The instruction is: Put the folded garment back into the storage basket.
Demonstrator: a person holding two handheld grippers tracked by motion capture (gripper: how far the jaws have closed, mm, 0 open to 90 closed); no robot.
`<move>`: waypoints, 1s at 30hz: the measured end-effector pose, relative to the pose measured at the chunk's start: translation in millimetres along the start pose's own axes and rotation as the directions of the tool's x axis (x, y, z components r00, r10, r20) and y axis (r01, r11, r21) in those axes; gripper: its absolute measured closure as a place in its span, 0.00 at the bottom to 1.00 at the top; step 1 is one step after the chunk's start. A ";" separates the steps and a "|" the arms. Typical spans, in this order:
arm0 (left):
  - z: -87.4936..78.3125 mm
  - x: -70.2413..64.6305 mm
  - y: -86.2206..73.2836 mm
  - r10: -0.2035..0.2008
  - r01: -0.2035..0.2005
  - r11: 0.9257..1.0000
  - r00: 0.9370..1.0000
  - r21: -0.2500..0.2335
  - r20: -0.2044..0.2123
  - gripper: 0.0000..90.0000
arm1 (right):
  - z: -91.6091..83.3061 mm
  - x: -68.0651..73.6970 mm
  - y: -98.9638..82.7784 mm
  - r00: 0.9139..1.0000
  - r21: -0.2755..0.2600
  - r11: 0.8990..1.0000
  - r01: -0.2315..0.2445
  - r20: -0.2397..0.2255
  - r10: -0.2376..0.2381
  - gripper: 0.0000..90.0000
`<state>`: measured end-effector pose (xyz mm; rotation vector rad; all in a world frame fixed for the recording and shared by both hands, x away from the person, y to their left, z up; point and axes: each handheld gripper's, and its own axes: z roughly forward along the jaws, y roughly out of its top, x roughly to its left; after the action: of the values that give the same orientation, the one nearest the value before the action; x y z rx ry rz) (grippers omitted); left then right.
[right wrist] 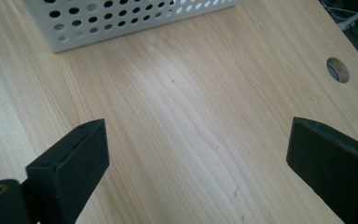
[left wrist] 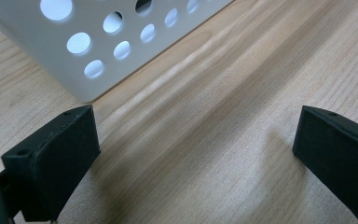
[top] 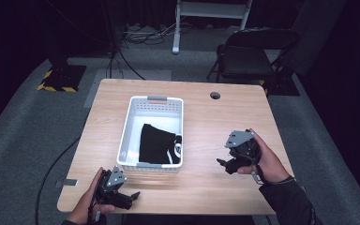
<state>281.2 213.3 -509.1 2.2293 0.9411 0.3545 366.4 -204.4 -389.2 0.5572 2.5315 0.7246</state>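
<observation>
Basket (top: 127,124) between both gaping tongs

in the high view the near corner of the tabletop (top: 75,199) lies hidden under the left hand (top: 86,204), whose forearm the bottom edge cuts off. the right hand (top: 269,164) covers the back of the right claw (top: 222,166). ahead of the left claw (left wrist: 196,140), the basket (left wrist: 42,60) is cut by the top edge. inside the basket, the black cloth (top: 157,143) is too small to identify, and its white marks are unreadable.
</observation>
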 end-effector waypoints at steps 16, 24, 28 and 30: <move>0.0 0.0 0.0 0.000 0.000 1.000 1.000 0.000 0.000 0.00 | -0.8 4.8 -34.3 0.999 0.013 0.999 -0.035 0.008 0.035 0.07; 0.0 0.0 0.0 0.000 0.000 1.000 1.000 0.000 0.000 0.00 | -2.0 5.0 -50.8 0.998 0.008 0.998 -0.059 0.023 0.059 0.07; 0.0 0.0 0.0 0.000 0.000 1.000 1.000 0.000 0.000 0.00 | -1.5 5.8 -57.5 0.998 0.015 0.998 -0.060 0.025 0.060 0.07; 0.0 0.0 0.0 0.000 0.000 1.000 1.000 0.000 0.000 0.00 | -1.3 5.9 -58.9 0.998 0.014 0.998 -0.057 0.028 0.057 0.07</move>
<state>281.2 213.3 -509.1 2.2294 0.9410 0.3548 346.0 -248.0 -423.7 0.6423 2.5064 0.7134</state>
